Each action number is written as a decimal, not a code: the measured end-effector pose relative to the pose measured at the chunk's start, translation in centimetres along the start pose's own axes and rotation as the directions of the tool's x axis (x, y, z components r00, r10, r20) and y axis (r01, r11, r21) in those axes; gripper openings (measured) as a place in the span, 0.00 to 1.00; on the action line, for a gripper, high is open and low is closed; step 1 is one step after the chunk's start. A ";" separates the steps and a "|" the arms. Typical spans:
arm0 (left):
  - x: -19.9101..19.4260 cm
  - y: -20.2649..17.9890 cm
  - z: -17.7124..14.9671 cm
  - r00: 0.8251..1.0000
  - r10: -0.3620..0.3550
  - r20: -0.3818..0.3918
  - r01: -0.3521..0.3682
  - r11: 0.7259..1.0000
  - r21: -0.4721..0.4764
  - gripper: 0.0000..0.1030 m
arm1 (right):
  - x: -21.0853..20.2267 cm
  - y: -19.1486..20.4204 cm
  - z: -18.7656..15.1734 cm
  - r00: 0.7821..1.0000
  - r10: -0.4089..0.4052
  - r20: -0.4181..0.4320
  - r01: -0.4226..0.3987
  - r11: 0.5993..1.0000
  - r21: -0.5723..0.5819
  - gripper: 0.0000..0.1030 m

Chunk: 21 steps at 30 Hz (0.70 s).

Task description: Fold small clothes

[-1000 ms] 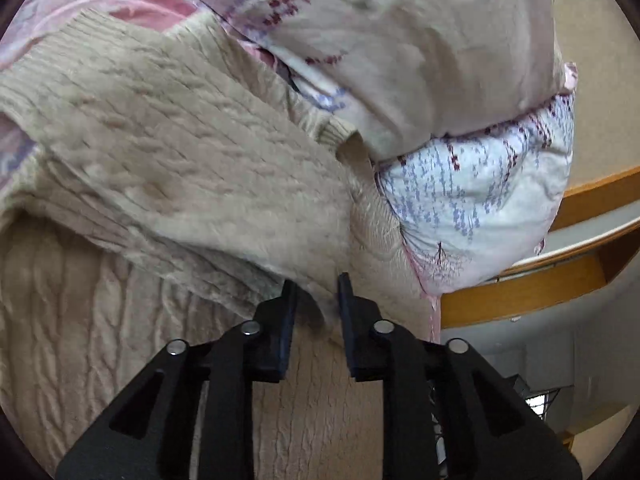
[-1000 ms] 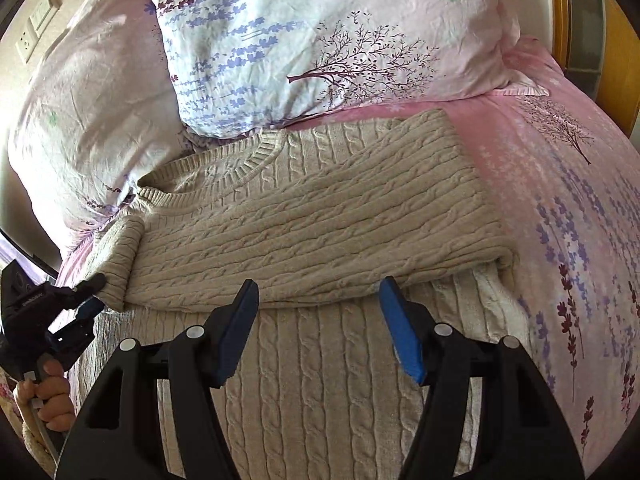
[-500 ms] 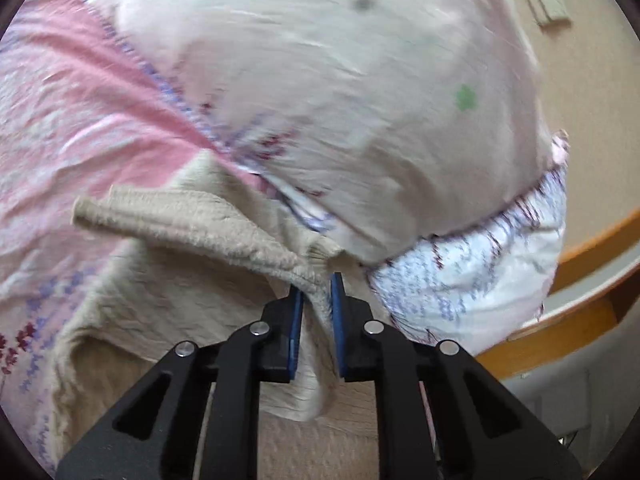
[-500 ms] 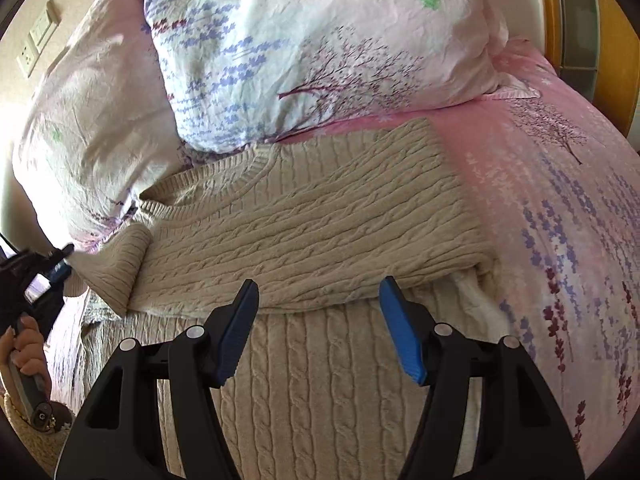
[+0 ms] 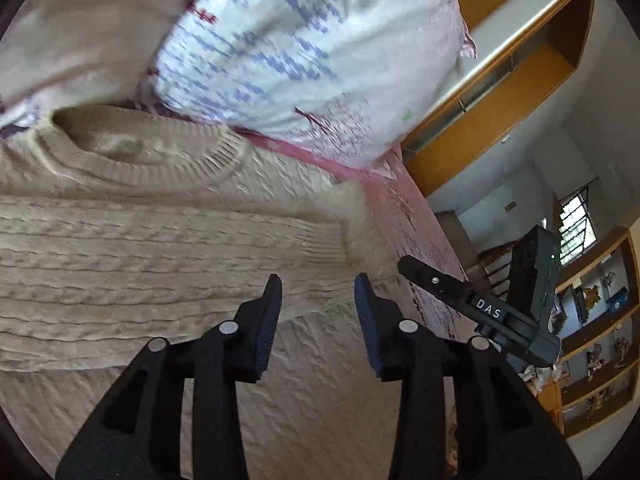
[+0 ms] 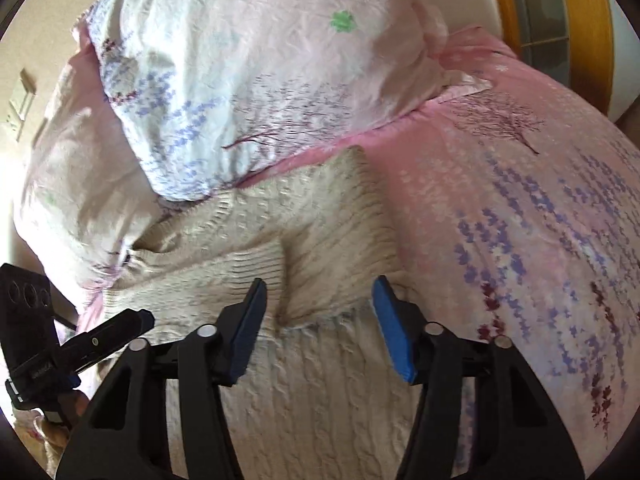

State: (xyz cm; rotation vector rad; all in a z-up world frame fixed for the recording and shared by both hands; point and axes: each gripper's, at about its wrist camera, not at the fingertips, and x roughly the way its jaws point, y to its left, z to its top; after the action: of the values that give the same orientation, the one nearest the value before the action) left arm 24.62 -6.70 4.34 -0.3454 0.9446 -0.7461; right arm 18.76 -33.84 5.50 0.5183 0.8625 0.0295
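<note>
On the bed (image 6: 520,208), spread over its pink flowered sheet, lies a cream cable-knit sweater (image 5: 140,248), its neckline tucked close under the pillow (image 5: 304,52) at the head end. One sleeve (image 5: 168,276) is laid straight across the chest, its ribbed cuff ending just short of the far edge of the body, which looks like the usual first fold that narrows the garment into a rectangle. In the right wrist view the folded sleeve shows as a raised band over the body, with the sweater's side edge lying against the sheet.

The left tool (image 5: 318,304) hovers over the sweater just below the cuff with its fingers apart and nothing between them; its placement suggests it is lined up above the fold rather than gripping anything. The right tool (image 6: 318,312) is likewise spread wide and empty, poised over the spot where the folded sleeve meets the body near the sweater's right edge, probably to smooth or take up the next part to fold. Each tool can be seen at the edge of the other's view, so the two sit near one another over the same garment.

The only readable writing is the word "DAS" on a small white-lettered label (image 5: 489,309) on the side of the right tool, seen from the left wrist camera. Motion blur softens the pillow print.
</note>
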 end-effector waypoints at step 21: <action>-14.4 20.4 -4.0 0.897 0.439 0.051 -0.387 0.836 -0.390 0.33 | 6.8 3.6 -0.2 0.985 0.042 -0.170 -0.058 0.994 -0.089 0.13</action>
State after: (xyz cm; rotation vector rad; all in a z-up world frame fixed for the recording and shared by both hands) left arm 24.68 18.08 -0.87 -0.4966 0.9832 -0.1353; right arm 23.70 -29.07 2.14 0.4537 1.0076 0.1606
